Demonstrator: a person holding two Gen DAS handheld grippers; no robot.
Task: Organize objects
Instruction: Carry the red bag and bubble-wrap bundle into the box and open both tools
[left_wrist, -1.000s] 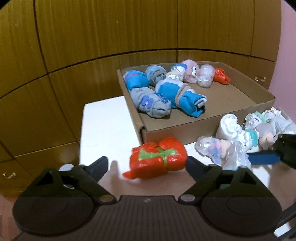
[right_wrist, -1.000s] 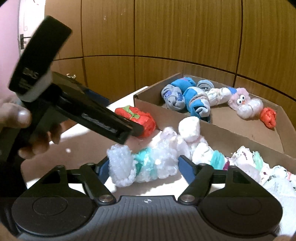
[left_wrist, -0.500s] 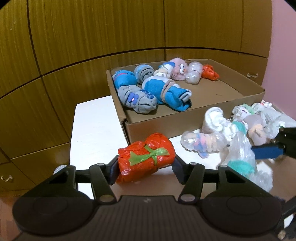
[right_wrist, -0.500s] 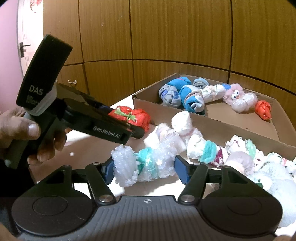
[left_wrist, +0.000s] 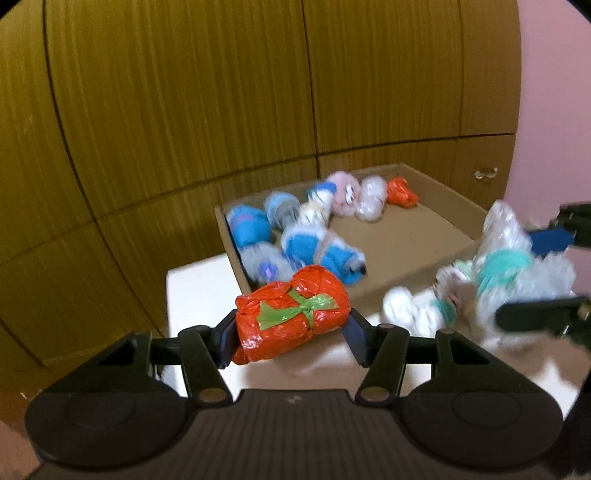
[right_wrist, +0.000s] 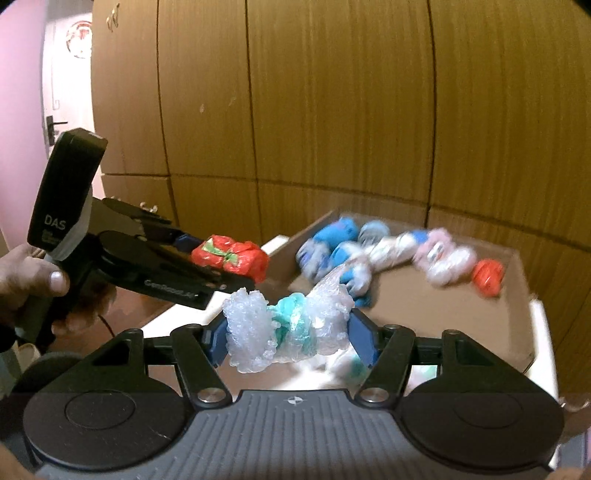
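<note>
Left claw (left_wrist: 291, 328): closed on the red bundle (left_wrist: 291, 314), both blue pads pressed against its ends. The bundle is wrapped in red plastic with a green tie across the middle, lies crosswise between the fingers, and is clear of the desk (left_wrist: 195, 291). Seen from the right wrist, the same bundle sits at the tip of the left claw, which a hand (right_wrist: 27, 284) holds by its black grip.

Right claw (right_wrist: 291, 338): closed on the clear bundle (right_wrist: 288, 328), pads against both ends. This one is bubbly clear plastic with a teal band round the middle. It hangs above the desk, in front of the box (right_wrist: 509, 332).

The jaws of both claws have just been closing, each with its bundle between the pads.

Box: open cardboard, standing on the white desk against the wooden panelling (left_wrist: 184, 110). Inside, along the far wall, lie blue rolls (left_wrist: 247, 225), a pink fuzzy item (left_wrist: 347, 192), a clear-wrapped item (left_wrist: 371, 197) and a small red item (left_wrist: 400, 192). All are blurred; finer detail cannot be told.

Outside the box, on the desk near its front wall, more white and teal bundles (left_wrist: 413, 314) lie in a loose heap, also blurred.
</note>
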